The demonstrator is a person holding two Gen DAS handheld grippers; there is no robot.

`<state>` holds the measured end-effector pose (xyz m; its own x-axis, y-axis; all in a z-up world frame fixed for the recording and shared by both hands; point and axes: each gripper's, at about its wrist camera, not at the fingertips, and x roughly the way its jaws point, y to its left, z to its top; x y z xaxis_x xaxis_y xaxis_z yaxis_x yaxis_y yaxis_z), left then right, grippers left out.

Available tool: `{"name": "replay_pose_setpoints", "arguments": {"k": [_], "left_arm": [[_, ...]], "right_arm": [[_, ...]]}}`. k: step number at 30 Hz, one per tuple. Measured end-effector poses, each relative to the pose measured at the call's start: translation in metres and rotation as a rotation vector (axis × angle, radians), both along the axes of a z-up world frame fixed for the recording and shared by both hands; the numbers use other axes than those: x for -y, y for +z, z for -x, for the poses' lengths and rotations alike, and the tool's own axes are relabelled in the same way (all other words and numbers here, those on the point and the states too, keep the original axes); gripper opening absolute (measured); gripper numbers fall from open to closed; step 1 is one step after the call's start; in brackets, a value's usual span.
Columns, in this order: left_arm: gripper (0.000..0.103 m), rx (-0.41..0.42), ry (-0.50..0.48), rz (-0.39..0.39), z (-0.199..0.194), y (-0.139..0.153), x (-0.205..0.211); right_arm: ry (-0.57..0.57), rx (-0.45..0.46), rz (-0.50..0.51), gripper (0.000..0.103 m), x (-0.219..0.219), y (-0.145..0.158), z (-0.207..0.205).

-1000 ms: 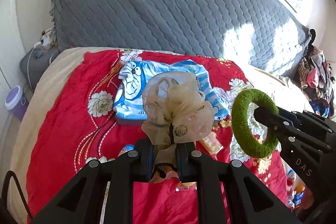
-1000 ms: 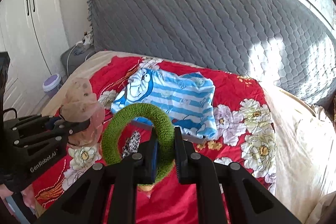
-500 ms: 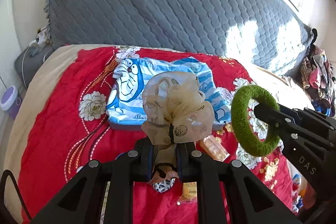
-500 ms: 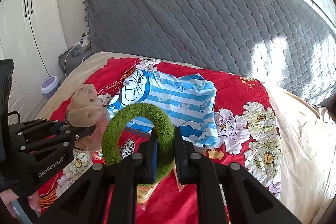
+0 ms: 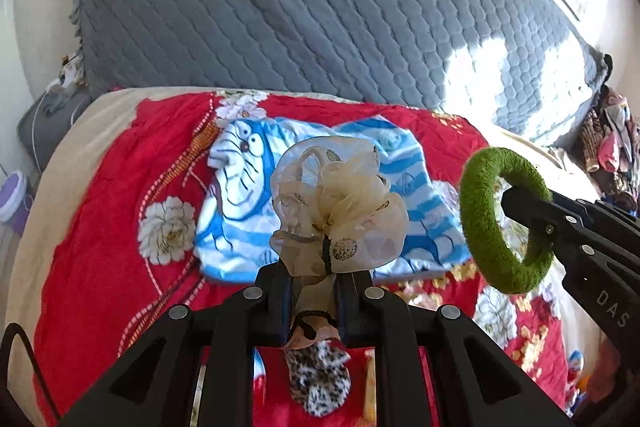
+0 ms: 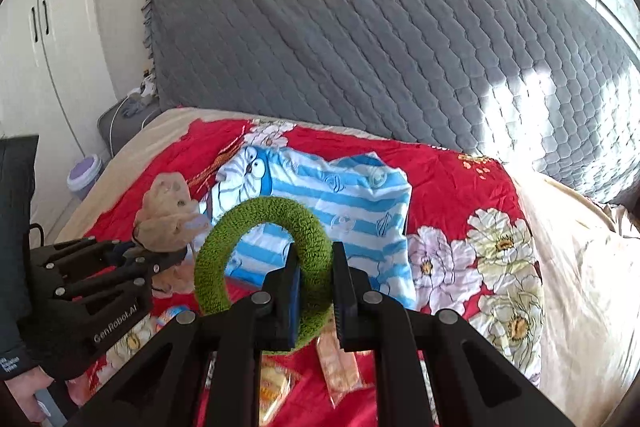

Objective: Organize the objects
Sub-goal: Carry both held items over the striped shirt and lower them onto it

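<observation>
My left gripper (image 5: 310, 277) is shut on a beige sheer scrunchie (image 5: 340, 219), which stands puffed up above the fingers. My right gripper (image 6: 314, 267) is shut on a fuzzy green ring scrunchie (image 6: 224, 259), pinched at its right side. Each gripper shows in the other's view: the right gripper (image 5: 520, 203) with the green ring (image 5: 478, 227), the left gripper (image 6: 160, 259) with the beige scrunchie (image 6: 168, 215). Both hang over a red floral blanket (image 5: 100, 227). A blue striped cartoon shirt (image 6: 352, 195) lies folded just beyond them. A leopard-print scrunchie (image 5: 320, 379) lies under the left gripper.
Snack packets (image 6: 336, 359) lie on the blanket below the right gripper. A grey quilted headboard (image 5: 280, 7) rises behind the bed. A clothes pile (image 5: 608, 147) sits far right, a purple bin (image 6: 84, 175) on the floor left. A person's hand (image 6: 28, 391) holds the left gripper.
Both grippers have moved forward and down over the bed, holding their scrunchies. The striped shirt looks closer, and the leopard scrunchie and snack packets have come into view beneath them.
</observation>
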<state>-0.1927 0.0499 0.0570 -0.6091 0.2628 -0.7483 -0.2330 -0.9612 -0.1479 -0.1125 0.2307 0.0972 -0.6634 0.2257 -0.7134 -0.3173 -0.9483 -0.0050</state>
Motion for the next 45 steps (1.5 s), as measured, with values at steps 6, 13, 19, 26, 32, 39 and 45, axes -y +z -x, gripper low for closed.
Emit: {"name": "replay_pose_setpoints", "arguments": {"k": [6,13,19,26,32,39,45], "left_arm": [[0.017,-0.022,-0.021,0.021,0.019,0.000,0.002],[0.017,-0.014,-0.027,0.016,0.039,-0.013,0.008],[0.017,-0.014,-0.030,0.026,0.050,-0.023,0.011],[0.017,-0.004,-0.045,0.028,0.062,-0.034,0.007],[0.017,-0.002,-0.052,0.029,0.073,-0.038,-0.002],[0.017,-0.009,-0.056,0.055,0.087,-0.044,-0.011],[0.017,0.001,-0.053,0.073,0.099,-0.054,-0.016]], "right_arm": [[0.002,0.001,-0.006,0.014,-0.009,0.003,0.025],[0.018,0.042,-0.055,0.014,-0.008,0.000,0.050],[0.018,0.004,-0.045,0.014,-0.006,-0.003,0.056],[-0.007,-0.024,-0.034,0.014,-0.009,-0.011,0.067],[-0.038,-0.030,-0.012,0.014,-0.023,-0.023,0.073],[-0.039,-0.043,-0.049,0.014,-0.028,-0.031,0.080],[-0.040,-0.026,-0.030,0.014,-0.036,-0.041,0.086]]}}
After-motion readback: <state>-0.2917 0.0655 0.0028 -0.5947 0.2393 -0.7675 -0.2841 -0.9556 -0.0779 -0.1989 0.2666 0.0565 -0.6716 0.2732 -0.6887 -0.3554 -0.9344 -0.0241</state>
